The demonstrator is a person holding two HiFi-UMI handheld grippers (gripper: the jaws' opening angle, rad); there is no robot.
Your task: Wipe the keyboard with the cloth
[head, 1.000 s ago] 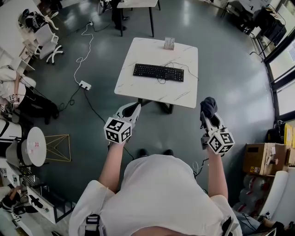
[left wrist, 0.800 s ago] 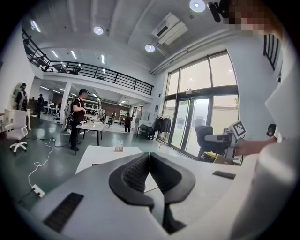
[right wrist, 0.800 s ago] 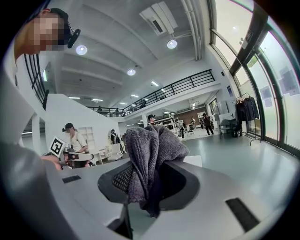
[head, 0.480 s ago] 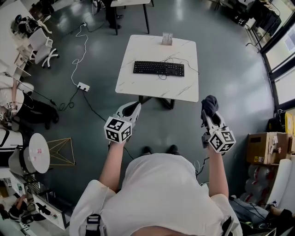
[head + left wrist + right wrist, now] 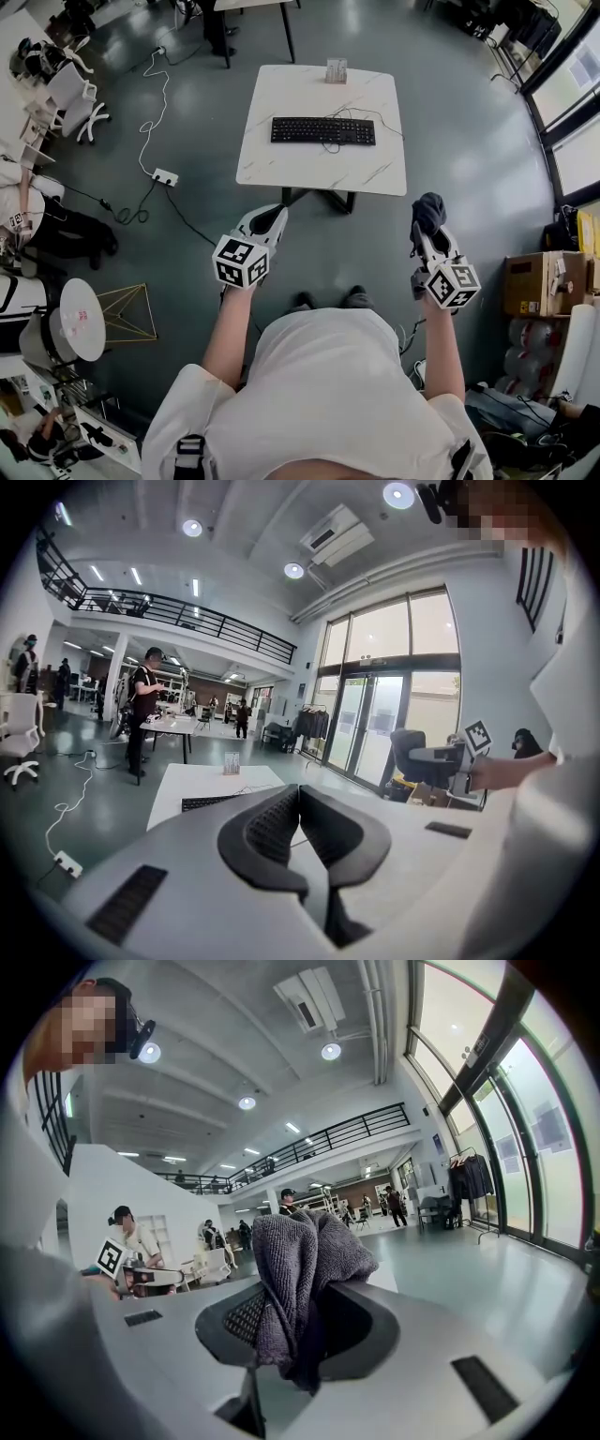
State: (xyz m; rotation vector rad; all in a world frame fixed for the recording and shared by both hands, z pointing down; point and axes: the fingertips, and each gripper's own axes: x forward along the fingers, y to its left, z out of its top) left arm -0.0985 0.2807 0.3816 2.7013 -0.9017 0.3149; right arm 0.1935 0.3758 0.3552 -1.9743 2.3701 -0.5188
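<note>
Still short of the worktop: keyboard untouched at its middle, well apart from left tongs, closed empty, and right tongs, clamping the cloth; layout barely differs from a second ago, so wiping awaits approach.

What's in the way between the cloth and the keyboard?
Nothing visible. The cloth is clamped in the right gripper. Between it and the keyboard lie only floor and the table's near edge. A thin cable loops at the keyboard's edge.
</note>
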